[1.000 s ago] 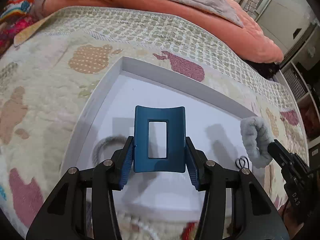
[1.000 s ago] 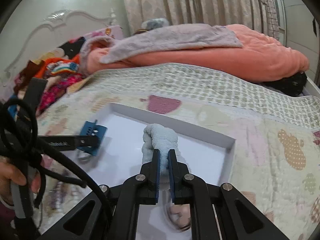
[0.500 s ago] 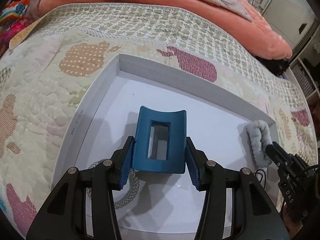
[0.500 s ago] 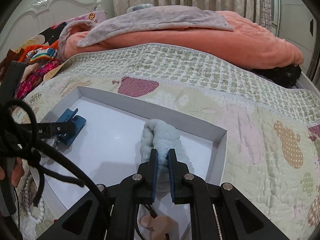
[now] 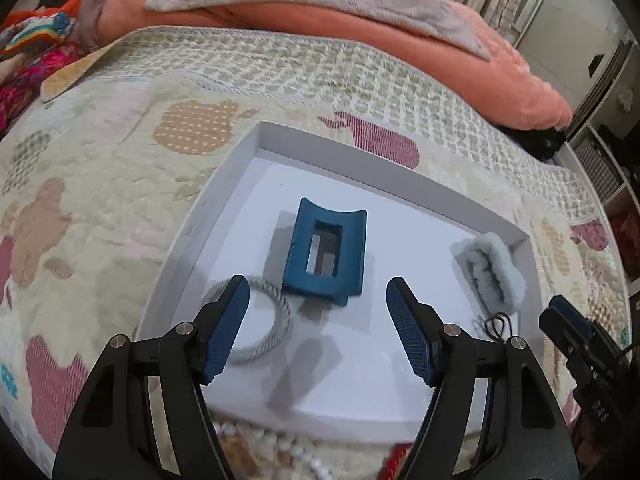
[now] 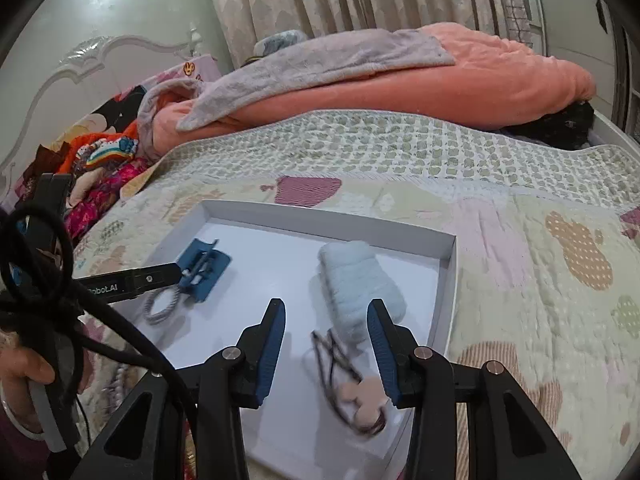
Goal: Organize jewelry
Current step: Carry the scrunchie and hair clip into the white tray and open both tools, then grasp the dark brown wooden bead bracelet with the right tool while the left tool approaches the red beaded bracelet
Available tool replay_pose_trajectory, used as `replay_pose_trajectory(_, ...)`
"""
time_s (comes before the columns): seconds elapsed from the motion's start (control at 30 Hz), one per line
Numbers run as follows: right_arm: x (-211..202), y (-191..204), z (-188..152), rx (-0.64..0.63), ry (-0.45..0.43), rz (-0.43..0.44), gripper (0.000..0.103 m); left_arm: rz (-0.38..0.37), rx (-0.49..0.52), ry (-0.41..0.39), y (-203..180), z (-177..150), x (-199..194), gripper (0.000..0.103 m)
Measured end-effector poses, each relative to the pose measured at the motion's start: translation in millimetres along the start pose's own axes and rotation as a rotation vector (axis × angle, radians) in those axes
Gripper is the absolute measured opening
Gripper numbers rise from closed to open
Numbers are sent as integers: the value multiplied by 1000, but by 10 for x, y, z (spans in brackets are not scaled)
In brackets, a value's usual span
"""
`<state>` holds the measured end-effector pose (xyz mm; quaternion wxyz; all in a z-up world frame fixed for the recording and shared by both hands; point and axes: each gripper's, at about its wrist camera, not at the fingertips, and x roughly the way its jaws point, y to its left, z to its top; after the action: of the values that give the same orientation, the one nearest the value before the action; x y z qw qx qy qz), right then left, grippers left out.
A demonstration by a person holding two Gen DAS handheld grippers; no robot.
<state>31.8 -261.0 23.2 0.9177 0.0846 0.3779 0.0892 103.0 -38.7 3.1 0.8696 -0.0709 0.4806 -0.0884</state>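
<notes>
Left gripper [image 5: 318, 306] gapes wide, holding nothing; the blue hair claw [image 5: 326, 256] lies flat in the white tray [image 5: 400, 178] just ahead of its fingertips, beside the grey rope bracelet [image 5: 264, 320] by the left finger. Right gripper [image 6: 326, 330] is wide open too, the fluffy scrunchie [image 6: 360, 280] lying free just beyond its right finger.

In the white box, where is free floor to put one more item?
Bare floor lies between the blue hair clip and the fluffy scrunchie, and along the white box's far wall. Crowded: the near-left corner with the grey cord bracelet, and near the black hair tie.
</notes>
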Motion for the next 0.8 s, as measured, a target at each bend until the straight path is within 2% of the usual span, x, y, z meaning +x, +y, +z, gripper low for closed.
replay_pose_trajectory(0.33, -487, 260, -375, 13, -30, -20, 43, 2, -4, -50, 23, -434, -473, 71)
replay_pose_trajectory(0.6, -715, 330, -666, -4, -3, -22, 43, 25, 66, -80, -76, -788, -721, 71)
replay_pose_trajectory(0.8, -916, 283, -823, -21, 3, -20, 43, -26, 74, -37, -37, -969, -771, 71)
